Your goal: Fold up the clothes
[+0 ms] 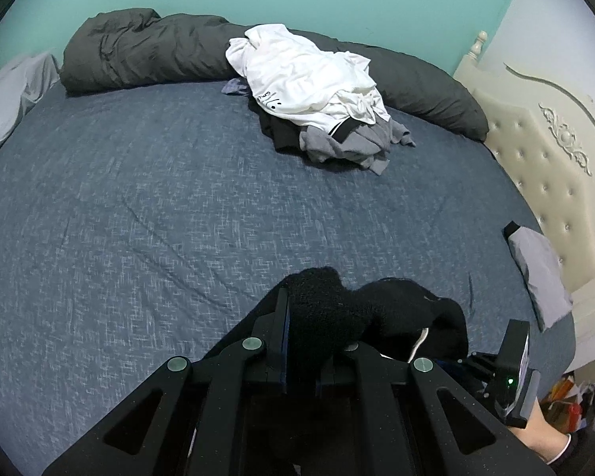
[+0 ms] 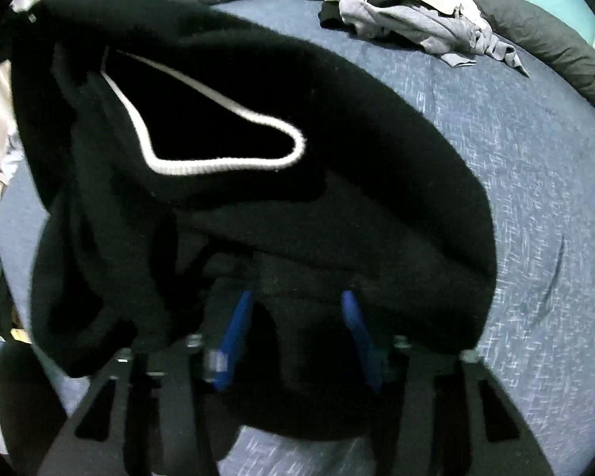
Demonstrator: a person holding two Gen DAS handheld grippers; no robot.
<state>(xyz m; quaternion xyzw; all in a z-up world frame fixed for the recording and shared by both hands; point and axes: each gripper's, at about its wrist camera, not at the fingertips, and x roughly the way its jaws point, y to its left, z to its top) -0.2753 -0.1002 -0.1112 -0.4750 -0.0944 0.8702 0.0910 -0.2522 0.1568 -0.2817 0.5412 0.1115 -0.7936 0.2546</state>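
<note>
A black fleece garment (image 1: 377, 309) with a white trim line (image 2: 226, 166) hangs between my two grippers above the blue bed sheet (image 1: 139, 218). In the left wrist view my left gripper (image 1: 317, 317) is shut on a bunched end of it. In the right wrist view the same black garment (image 2: 258, 119) drapes over and in front of my right gripper (image 2: 295, 309). Thick cloth fills the gap between its blue pads (image 2: 234, 337), and the fingertips are hidden under the fabric.
A pile of white, grey and black clothes (image 1: 321, 91) lies at the far side of the bed against a rolled dark grey duvet (image 1: 146, 47). A folded grey item (image 1: 535, 269) rests by the cream tufted headboard (image 1: 535, 139). Pale cloth (image 1: 8, 99) sits at the left edge.
</note>
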